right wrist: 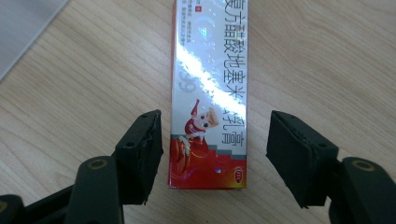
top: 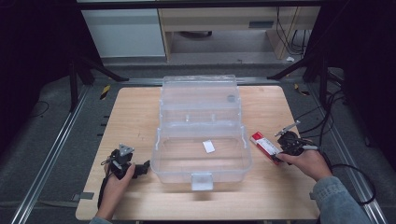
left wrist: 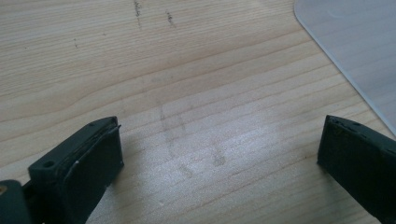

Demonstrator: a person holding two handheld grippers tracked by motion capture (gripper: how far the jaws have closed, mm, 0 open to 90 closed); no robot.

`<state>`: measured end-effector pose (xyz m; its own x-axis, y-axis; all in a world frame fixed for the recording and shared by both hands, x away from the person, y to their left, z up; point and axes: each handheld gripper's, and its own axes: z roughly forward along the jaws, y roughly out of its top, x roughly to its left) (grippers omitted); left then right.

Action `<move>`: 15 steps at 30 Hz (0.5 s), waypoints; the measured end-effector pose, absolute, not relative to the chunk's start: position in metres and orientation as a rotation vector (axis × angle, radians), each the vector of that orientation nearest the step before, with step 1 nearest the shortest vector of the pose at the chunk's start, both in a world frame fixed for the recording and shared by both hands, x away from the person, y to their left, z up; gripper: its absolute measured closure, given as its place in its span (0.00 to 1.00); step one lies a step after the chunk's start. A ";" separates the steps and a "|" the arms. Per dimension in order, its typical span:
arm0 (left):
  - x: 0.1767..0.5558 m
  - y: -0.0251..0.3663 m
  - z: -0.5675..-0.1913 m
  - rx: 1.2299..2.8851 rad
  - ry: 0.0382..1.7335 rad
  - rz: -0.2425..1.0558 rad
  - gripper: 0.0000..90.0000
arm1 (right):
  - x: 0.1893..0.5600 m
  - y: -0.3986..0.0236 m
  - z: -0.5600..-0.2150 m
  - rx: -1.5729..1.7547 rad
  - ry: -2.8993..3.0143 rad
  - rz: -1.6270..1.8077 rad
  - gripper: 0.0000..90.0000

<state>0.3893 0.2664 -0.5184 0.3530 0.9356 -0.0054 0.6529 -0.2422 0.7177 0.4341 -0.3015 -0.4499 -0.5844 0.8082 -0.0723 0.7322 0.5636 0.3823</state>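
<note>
R gripper: jaws spread, straddling the near end of the red-and-white box; pads standing off both long sides, w/ a gap showing at each, so nothing is being pinched.
Box: lying flat on the table, just R of the clear bin, angled; near but apart from the bin wall in high view.
L gripper: jaws wide apart, nothing btwn them, just bare wood; bin's corner showing at upper R of its view.
Progress: judging early — box is sitting outside the bin, not lifted. Bin is standing open, lid tilted back, w/ a small white piece lying on its floor.
Left to do: prob. closing on the box, lifting, carrying over the bin wall, setting down inside.
R hand: coming in from lower R, gripper pointing up-left along the box, held low over the table.
L hand: resting low by the bin's front-left corner, gripper aiming toward the bin, idling.
</note>
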 end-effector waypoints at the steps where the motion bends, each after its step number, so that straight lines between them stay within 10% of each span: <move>1: 0.389 0.266 -0.518 1.987 1.378 0.576 0.00 | 0.435 -0.302 -0.451 1.289 2.566 0.453 0.42; 15: 0.389 0.266 -0.518 1.987 1.378 0.576 0.00 | 0.440 -0.301 -0.456 1.312 2.646 0.388 0.47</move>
